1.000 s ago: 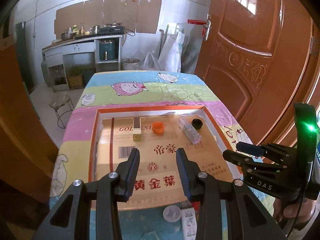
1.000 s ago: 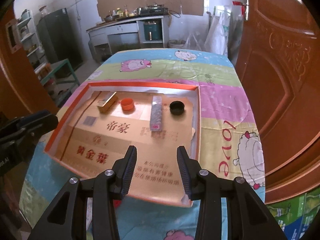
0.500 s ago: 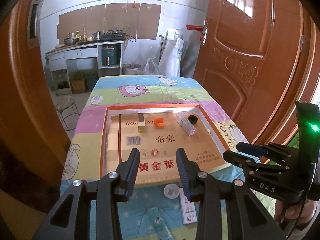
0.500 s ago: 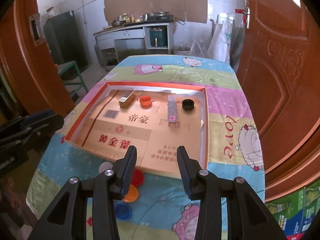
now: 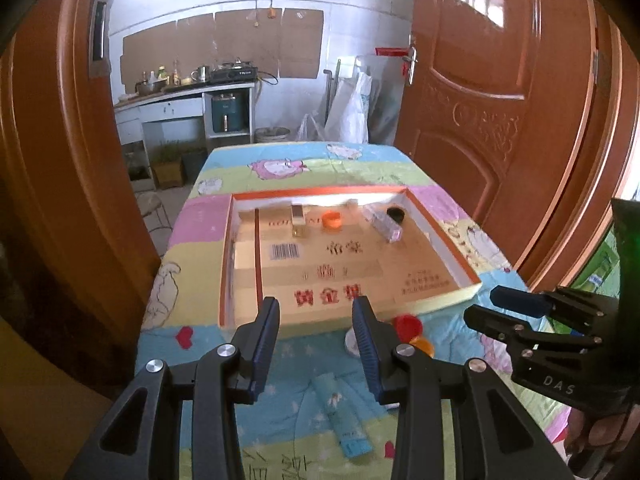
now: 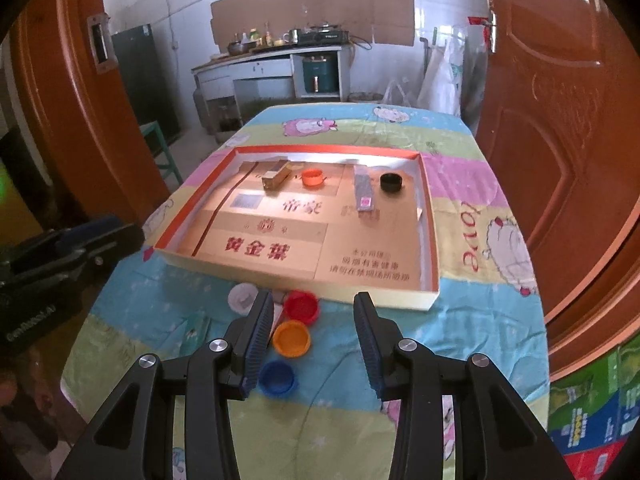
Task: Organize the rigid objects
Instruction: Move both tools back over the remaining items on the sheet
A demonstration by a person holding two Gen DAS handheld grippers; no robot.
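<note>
A shallow cardboard box [image 6: 430, 240] [image 5: 452, 240] with an orange rim lies on the table. Inside at its far end are a gold block [image 6: 276, 174] [image 5: 298, 218], an orange cap [image 6: 313, 178] [image 5: 332, 220], a long clear packet [image 6: 363, 192] [image 5: 382, 222] and a black cap [image 6: 391, 182] [image 5: 396, 214]. In front of the box lie a white cap [image 6: 242, 296], a red cap [image 6: 301, 306] [image 5: 407, 326], an orange lid [image 6: 291, 338] [image 5: 422, 346] and a blue cap [image 6: 277, 378]. My right gripper [image 6: 314, 336] is open and empty above these caps. My left gripper [image 5: 316, 340] is open and empty above the box's near edge.
A teal tube [image 5: 342, 416] lies on the cartoon-print tablecloth [image 6: 480, 216] near the front. Wooden doors [image 5: 500, 100] stand right of the table and a door frame [image 5: 52, 160] on the left. A kitchen counter [image 6: 276, 68] stands at the back.
Both grippers have pulled back and up from over the box. The caps and tube in front of the box have come into view. Both stay open.
</note>
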